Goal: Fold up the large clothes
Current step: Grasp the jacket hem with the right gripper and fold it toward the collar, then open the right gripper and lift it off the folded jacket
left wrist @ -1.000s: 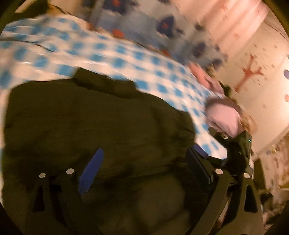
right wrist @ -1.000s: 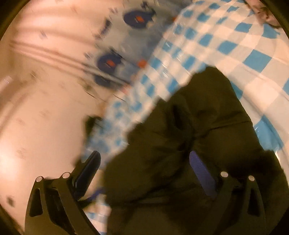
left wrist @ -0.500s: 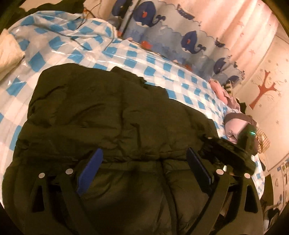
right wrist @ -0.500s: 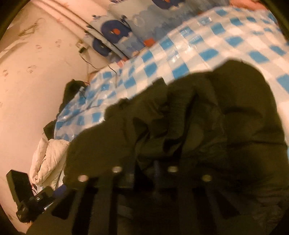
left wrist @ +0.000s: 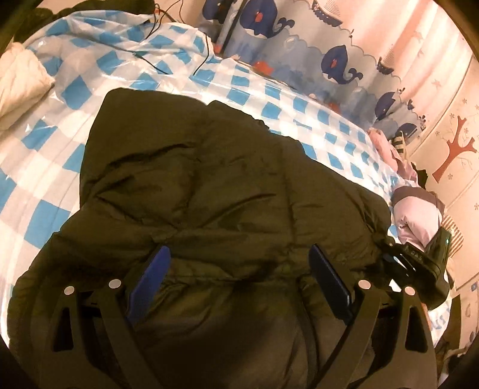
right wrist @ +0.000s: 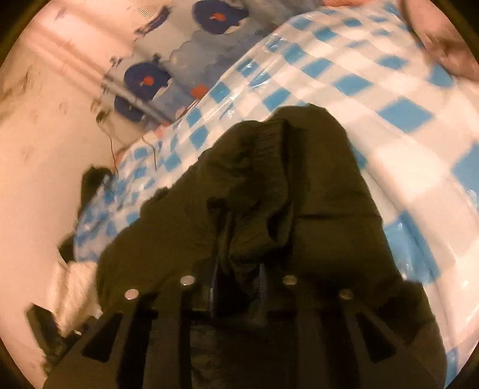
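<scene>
Only one scrap of writing shows: pale letters on the black body of the right gripper (left wrist: 419, 263), seen at the right edge of the left wrist view, too small to read with any certainty.

Spread over the blue-and-white checked glossy bed cover (left wrist: 89, 89) lies the dark olive puffy quilted jacket (left wrist: 209, 194), filling the middle and lower part of that view. The left gripper (left wrist: 239, 263) hangs just above the jacket with its two blue-padded fingers (left wrist: 149, 278) set wide apart and nothing between them. In the right wrist view the right gripper (right wrist: 236, 287) has its jaws drawn close together on a bunched fold of the jacket (right wrist: 284, 194), the cloth rising in a ridge straight ahead of the fingers; this view is blurred.

Beyond the jacket, at the far side of the bed cover, hangs a pale blue curtain printed with dark blue whales (left wrist: 329, 59). Thin black cables (left wrist: 155, 27) trail across the cover beyond the jacket's far left corner. Left of the jacket lies a cream quilted cushion (left wrist: 21, 77). Right of the jacket, at the bed's edge, sits a heap of pink and lilac clothes (left wrist: 413, 215), and behind it stands a cream wall with a red-brown tree decal (left wrist: 455, 149) and small stars.
</scene>
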Action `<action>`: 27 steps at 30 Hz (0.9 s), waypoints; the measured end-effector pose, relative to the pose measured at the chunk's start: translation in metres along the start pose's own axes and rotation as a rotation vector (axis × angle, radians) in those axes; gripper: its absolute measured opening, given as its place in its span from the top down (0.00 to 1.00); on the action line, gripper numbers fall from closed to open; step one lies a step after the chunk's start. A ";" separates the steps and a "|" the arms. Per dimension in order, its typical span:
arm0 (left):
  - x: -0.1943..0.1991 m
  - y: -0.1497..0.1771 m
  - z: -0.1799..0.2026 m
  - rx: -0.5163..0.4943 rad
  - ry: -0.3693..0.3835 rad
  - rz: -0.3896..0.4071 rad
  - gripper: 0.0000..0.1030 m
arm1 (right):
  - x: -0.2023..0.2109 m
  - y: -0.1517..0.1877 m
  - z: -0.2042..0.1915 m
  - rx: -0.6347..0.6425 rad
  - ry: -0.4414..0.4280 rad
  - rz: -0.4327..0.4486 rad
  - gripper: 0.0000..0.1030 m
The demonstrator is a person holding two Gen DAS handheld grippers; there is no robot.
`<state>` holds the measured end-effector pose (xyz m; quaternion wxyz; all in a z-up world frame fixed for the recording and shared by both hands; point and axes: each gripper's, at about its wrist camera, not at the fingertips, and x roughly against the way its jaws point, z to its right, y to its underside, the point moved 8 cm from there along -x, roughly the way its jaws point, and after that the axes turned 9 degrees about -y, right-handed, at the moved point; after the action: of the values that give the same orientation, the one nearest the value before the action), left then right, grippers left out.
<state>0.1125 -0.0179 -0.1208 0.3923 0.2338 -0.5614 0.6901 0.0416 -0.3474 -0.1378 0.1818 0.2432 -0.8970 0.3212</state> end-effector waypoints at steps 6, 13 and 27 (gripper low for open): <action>0.010 -0.031 -0.014 -0.012 -0.093 0.110 0.13 | 0.060 -0.035 -0.034 0.147 0.062 0.270 0.37; -0.001 -0.039 -0.027 -0.096 -0.227 0.121 0.13 | -0.020 -0.032 -0.090 0.414 0.055 0.091 0.24; -0.023 -0.018 -0.024 -0.229 -0.365 0.069 0.13 | -0.031 -0.026 -0.013 0.135 0.097 0.043 0.35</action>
<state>0.1430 -0.0003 -0.1339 0.2843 0.2895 -0.7054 0.5811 0.0833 -0.3467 -0.1303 0.2014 0.2195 -0.8684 0.3964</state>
